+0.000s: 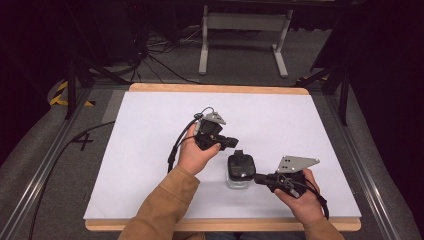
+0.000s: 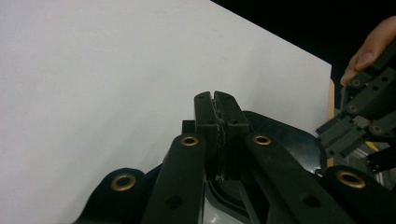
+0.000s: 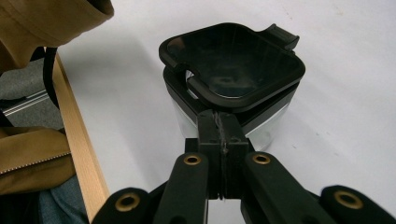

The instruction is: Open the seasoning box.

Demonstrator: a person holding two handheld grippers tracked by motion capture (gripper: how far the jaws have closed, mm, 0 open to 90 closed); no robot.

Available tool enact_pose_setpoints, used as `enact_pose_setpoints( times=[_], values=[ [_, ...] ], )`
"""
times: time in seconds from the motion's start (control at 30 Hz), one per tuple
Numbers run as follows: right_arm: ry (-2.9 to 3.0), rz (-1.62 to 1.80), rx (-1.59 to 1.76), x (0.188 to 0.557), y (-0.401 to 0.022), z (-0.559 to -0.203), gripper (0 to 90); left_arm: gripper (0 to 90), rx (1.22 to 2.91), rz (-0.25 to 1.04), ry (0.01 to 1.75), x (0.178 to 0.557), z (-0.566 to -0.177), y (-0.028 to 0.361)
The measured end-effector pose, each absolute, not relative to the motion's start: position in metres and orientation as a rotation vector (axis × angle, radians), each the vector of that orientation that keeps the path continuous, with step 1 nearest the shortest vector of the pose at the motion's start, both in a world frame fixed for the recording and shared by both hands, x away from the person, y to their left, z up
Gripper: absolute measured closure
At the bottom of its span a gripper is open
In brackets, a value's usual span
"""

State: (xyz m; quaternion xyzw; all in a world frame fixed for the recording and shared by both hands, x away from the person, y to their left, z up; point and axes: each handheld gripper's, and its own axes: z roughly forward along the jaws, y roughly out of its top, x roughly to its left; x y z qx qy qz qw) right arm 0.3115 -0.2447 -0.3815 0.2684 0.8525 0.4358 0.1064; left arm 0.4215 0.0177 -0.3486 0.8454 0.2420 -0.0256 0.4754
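A small clear container (image 1: 235, 181) with a black lid (image 1: 241, 165) stands on the white table top, near the front middle. In the right gripper view the lid (image 3: 233, 56) has a latch tab (image 3: 282, 33) on its far side and sits slightly askew on the clear body (image 3: 273, 123). My right gripper (image 1: 258, 177) is shut, its tips (image 3: 218, 116) against the lid's near rim. My left gripper (image 1: 231, 142) hovers just behind the container, shut with nothing between its jaws (image 2: 215, 99). The lid (image 2: 285, 137) lies below its tips.
A white sheet (image 1: 150, 150) covers the wooden table (image 1: 215, 88). The person's tan sleeve (image 3: 28, 154) and the table's front edge (image 3: 74, 135) lie to the left in the right gripper view. Cables and a metal stand (image 1: 245, 22) are on the floor beyond.
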Motion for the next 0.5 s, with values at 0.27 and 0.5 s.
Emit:
enact_pose_setpoints(
  times=[0.27,0.5],
  values=[
    [2.499,1.319,0.764,0.316,-0.243,-0.376,90.0,89.1,2.057,-0.032,0.512,0.401,-0.334,0.036],
    [2.483,1.362,0.737,0.321,-0.243,-0.368,90.0,88.9,2.067,-0.042,0.448,0.382,-0.328,0.048]
  ],
)
